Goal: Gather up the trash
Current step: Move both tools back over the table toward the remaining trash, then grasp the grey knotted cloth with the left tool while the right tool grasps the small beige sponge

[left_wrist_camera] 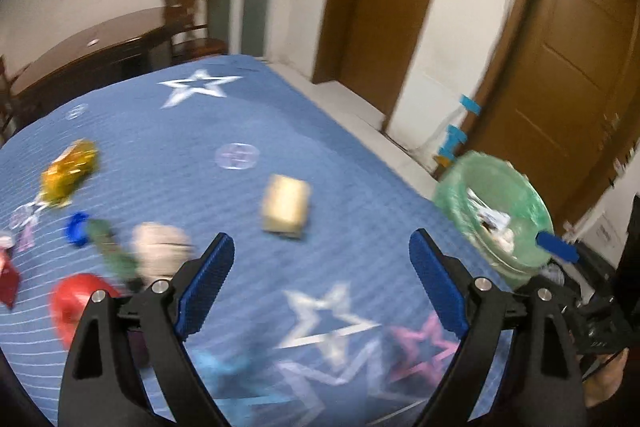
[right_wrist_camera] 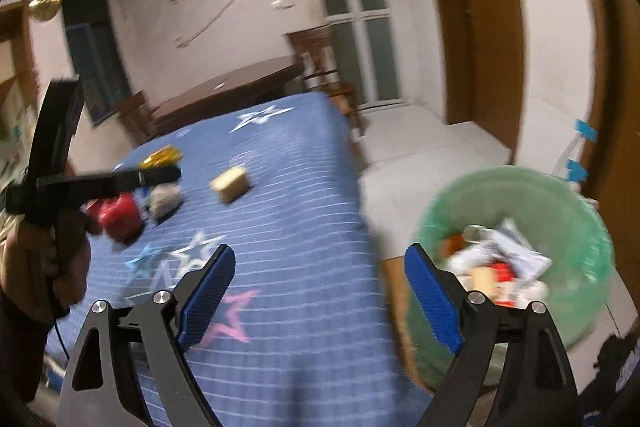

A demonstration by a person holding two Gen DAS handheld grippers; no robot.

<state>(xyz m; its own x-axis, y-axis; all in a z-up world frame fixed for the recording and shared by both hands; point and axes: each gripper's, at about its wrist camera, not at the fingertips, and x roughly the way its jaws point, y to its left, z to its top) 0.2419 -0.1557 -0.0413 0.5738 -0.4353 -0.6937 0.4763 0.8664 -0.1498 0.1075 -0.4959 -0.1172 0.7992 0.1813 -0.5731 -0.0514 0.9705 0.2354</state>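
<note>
My left gripper [left_wrist_camera: 320,243] is open and empty above a blue star-patterned bedspread [left_wrist_camera: 240,115]. On the cloth lie a tan box [left_wrist_camera: 286,207], a gold wrapper [left_wrist_camera: 70,169], a blue cap [left_wrist_camera: 78,229], a green wrapper [left_wrist_camera: 110,255], a beige crumpled wad [left_wrist_camera: 160,247] and a red piece [left_wrist_camera: 78,303]. My right gripper [right_wrist_camera: 319,259] is also open and empty, hanging over the bed's edge beside a bin lined with a green bag [right_wrist_camera: 580,207]. The bin holds several pieces of trash. The tan box [right_wrist_camera: 231,183] and red piece [right_wrist_camera: 120,213] lie farther left.
The bin [left_wrist_camera: 452,195] stands on the floor off the bed's right side, near a brown door [left_wrist_camera: 572,59]. A dark wooden table [right_wrist_camera: 240,87] and chair [right_wrist_camera: 320,59] stand past the bed's far end. A hand [right_wrist_camera: 68,267] holding the left gripper shows at the left edge.
</note>
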